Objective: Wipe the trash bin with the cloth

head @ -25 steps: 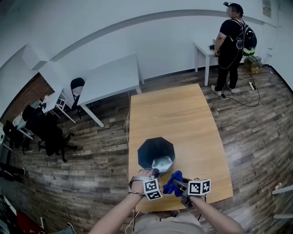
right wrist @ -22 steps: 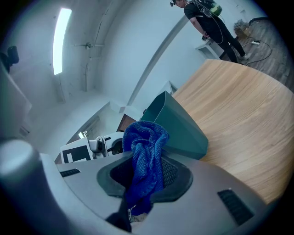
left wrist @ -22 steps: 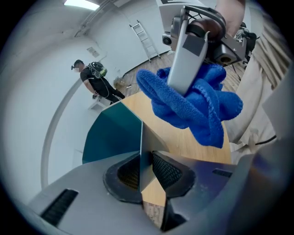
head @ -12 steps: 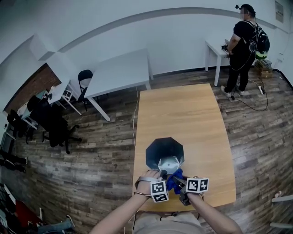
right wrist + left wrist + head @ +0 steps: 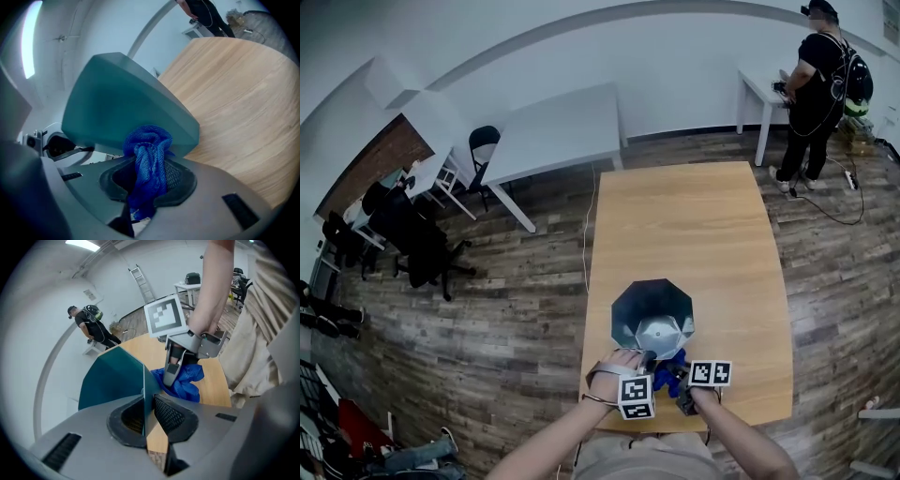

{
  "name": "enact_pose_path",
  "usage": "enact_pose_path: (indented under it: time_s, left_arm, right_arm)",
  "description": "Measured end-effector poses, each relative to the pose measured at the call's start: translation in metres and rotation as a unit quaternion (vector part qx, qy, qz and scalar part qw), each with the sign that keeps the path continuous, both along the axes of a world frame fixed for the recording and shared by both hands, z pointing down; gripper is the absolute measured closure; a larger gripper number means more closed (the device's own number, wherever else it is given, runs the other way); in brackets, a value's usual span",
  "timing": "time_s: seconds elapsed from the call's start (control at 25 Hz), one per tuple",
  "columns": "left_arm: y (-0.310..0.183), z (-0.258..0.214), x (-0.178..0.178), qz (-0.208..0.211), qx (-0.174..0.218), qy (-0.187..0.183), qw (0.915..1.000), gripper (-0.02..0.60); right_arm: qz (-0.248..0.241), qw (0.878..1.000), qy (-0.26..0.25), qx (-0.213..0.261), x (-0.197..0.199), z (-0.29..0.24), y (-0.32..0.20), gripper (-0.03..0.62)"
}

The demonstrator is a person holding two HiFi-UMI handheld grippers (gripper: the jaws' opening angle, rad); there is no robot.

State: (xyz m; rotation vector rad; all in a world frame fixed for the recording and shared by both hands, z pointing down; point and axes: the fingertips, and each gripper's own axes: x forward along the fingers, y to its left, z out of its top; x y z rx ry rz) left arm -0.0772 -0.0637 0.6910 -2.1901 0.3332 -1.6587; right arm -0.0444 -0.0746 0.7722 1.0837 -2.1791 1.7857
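From above, the trash bin (image 5: 652, 314) sits near the close edge of the wooden table (image 5: 694, 225), its mouth open to the ceiling. The left gripper (image 5: 648, 357) reaches down to the bin's near rim. The right gripper (image 5: 676, 373) is just beside it, with the blue cloth (image 5: 674, 362) bunched at its tip by the bin's near side. Looking along the left gripper, its jaws have just been closing and pinch the bin's thin teal wall (image 5: 143, 397) between their pads, with the right gripper and cloth just beyond. Looking along the right gripper, its jaws are clamped tight on the cloth (image 5: 147, 164), whose bunched end is up against the bin's outer wall (image 5: 122, 110).
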Motion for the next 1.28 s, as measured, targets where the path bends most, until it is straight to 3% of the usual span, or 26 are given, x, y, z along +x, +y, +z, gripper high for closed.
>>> enact_pose_path:
  time_s: [0.36, 0.72, 1.0, 1.28]
  left_arm:
    - [0.002, -0.002, 0.008, 0.005, -0.008, 0.003, 0.9999, 0.528]
    - [0.001, -0.002, 0.008, 0.004, -0.012, 0.003, 0.9999, 0.529]
    - [0.001, 0.001, 0.003, -0.005, -0.012, 0.004, 0.9999, 0.529]
    - [0.002, 0.004, 0.011, -0.051, -0.021, 0.0, 0.9985, 0.529]
  right_arm:
    - [0.03, 0.996, -0.004, -0.082, -0.001, 0.087, -0.005, 0.51]
    - [0.016, 0.992, 0.028, -0.12, -0.009, 0.143, -0.01, 0.51]
    - [0.005, 0.993, 0.051, -0.104, -0.011, 0.142, -0.008, 0.51]
    - [-0.022, 0.998, 0.043, -0.046, 0.024, 0.083, 0.015, 0.51]
